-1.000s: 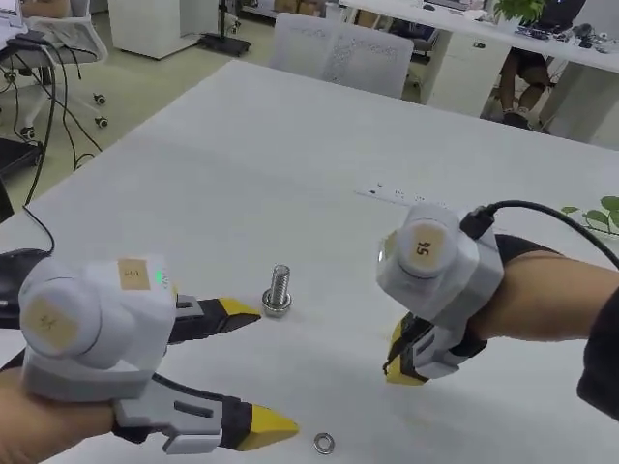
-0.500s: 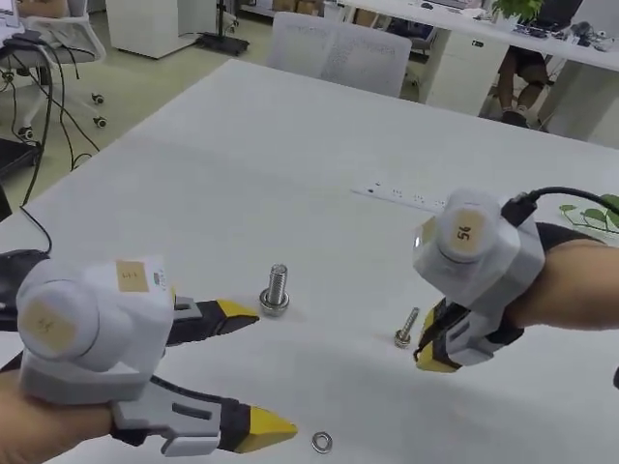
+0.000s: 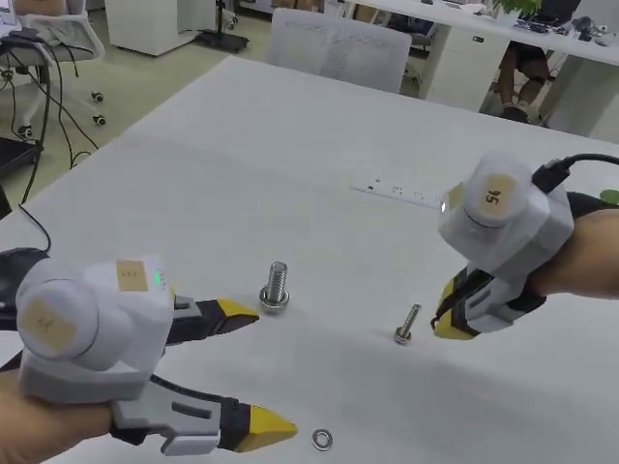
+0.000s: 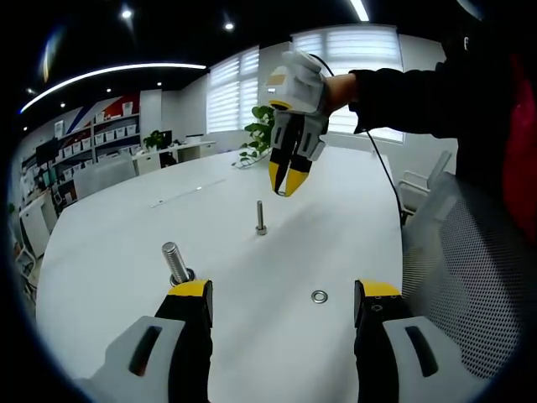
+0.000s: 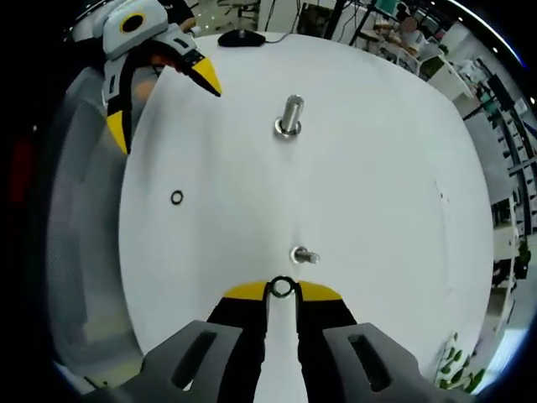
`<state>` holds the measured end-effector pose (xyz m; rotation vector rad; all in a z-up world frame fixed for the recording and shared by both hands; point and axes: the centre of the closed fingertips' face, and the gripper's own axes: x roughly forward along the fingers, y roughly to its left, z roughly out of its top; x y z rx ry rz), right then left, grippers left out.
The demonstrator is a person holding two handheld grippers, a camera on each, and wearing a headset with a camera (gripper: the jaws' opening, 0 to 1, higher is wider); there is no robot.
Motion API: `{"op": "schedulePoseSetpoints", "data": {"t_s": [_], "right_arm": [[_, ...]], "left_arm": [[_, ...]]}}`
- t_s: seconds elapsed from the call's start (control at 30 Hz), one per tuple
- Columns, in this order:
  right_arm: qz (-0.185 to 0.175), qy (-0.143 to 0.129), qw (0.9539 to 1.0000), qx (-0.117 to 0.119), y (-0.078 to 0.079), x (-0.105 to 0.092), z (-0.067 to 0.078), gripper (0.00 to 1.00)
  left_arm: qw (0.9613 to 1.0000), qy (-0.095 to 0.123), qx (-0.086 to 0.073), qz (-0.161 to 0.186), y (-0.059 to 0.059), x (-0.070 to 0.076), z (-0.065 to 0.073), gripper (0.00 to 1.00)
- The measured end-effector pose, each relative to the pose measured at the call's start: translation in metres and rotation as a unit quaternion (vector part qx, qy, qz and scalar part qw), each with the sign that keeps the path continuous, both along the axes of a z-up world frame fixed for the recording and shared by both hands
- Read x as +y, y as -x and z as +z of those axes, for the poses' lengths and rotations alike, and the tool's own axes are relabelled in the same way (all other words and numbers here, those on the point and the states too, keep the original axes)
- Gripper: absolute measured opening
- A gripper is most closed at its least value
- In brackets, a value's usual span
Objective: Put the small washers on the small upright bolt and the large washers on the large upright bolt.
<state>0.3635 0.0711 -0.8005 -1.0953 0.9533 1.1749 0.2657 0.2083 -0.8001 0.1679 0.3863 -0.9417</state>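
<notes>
An open-plan office with desks, chairs and window blinds lies behind a wide white table (image 3: 290,145), which is where the work takes place.

Two hand-held grippers are over the table. The left gripper (image 3: 253,367) sits low at the near edge. Its yellow-tipped jaws are spread wide and hold nothing. It seems parked out of the way, ready for the next pickup.

The right gripper (image 3: 450,327) is raised and angled downward. Its jaws are pinched shut on a held washer (image 5: 282,288). The washer is gripped by its rim at the very tips, so its hole is unobstructed.

The large bolt (image 3: 276,288) stands upright on its head, just ahead of one left jaw tip, with nothing on it.

The small bolt (image 3: 406,326) stands upright near the right gripper's tips, which hang above it without touching. The grip and position suggest the washer is meant to be lowered over this thread.

A loose washer (image 3: 322,441) lies flat on the table near the left gripper's other jaw tip.
</notes>
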Motion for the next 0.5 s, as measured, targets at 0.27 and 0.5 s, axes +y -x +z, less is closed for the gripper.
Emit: {"op": "schedulePoseSetpoints", "data": {"t_s": [0.27, 0.5], "right_arm": [[0.002, -0.006, 0.9999, -0.009, -0.004, 0.007, 0.008, 0.13], [0.007, -0.008, 0.9999, -0.012, -0.010, 0.014, 0.010, 0.13]], "left_arm": [[1.0000, 0.000, 0.002, 0.001, 0.002, 0.000, -0.001, 0.68], [1.0000, 0.000, 0.004, 0.000, 0.003, 0.000, -0.001, 0.67]]}}
